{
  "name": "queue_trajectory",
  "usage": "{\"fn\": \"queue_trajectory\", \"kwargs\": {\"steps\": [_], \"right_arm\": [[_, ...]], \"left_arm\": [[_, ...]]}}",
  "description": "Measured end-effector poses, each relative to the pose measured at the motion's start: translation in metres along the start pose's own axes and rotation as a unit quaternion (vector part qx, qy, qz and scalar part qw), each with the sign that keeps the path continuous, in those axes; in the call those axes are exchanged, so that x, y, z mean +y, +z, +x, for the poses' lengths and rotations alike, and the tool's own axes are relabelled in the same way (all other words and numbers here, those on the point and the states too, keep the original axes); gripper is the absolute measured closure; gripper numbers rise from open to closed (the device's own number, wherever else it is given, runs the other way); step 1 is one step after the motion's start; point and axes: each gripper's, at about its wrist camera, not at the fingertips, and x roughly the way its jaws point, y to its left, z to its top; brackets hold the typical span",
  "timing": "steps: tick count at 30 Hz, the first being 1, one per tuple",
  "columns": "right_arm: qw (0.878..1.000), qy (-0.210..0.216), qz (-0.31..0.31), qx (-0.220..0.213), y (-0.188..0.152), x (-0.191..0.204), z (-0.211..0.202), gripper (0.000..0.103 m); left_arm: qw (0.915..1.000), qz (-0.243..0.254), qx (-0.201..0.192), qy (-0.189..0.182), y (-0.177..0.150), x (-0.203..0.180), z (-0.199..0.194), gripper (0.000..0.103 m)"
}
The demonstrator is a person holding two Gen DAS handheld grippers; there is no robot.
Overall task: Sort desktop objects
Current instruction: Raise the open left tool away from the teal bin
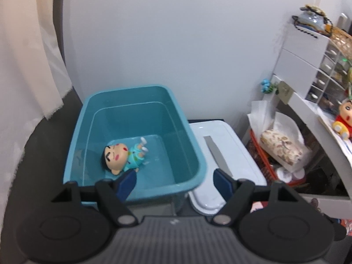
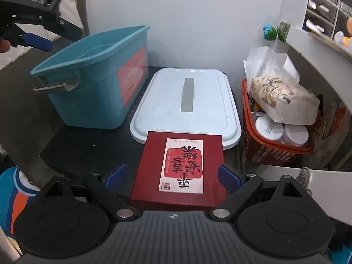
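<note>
Left claw: the left gripper [image 1: 175, 181] is seen above the near rim of the teal plastic storage bin [image 1: 193, 154], blue pads apart, nothing between them.
Toy: a small cartoon boy figurine in a pale blue outfit [image 1: 123, 156] is lying on its back on the bin floor, near the front left corner. It is touched by neither pad, so it can be judged as sorted.
Right claw: the right gripper [image 2: 172, 179] is held wide, its pads either side of a dark red box with a white and red calligraphy label [image 2: 179, 169]. A gap shows beside the left pad; whether the right pad touches the box edge cannot be told. No grip is read.
Box position: the red box lies on the dark desktop [image 2: 88, 145], its far edge overlapping the near rim of the white plastic bin lid with a grey strip [image 2: 187, 101].
Step in hand: the red box is judged next for the bin.
How to do it well: the pads are best squared on the two long sides before closing, low enough to catch the walls. A level lift is called for so the lid is not dragged.
Watch out: the left gripper should be cleared from the bin opening first. The red mesh basket of packets [image 2: 275, 149] sits just beside the lid on the right.
</note>
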Motion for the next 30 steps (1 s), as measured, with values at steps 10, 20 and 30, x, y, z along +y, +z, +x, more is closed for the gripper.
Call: {"fn": "queue_trajectory", "kwargs": {"steps": [10, 20, 30], "right_arm": [[1.0, 0.0, 0.006, -0.027, -0.01, -0.013, -0.037, 0.01], [0.999, 0.009, 0.013, -0.048, -0.028, -0.014, -0.065, 0.01], [0.998, 0.005, 0.025, -0.061, -0.039, -0.016, -0.083, 0.01]], "left_arm": [[0.9997, 0.006, -0.008, -0.022, -0.019, -0.028, -0.023, 0.024], [0.9991, 0.008, -0.012, -0.041, -0.039, -0.053, -0.033, 0.024], [0.9983, 0.006, -0.002, -0.058, -0.058, -0.075, -0.026, 0.024]]}}
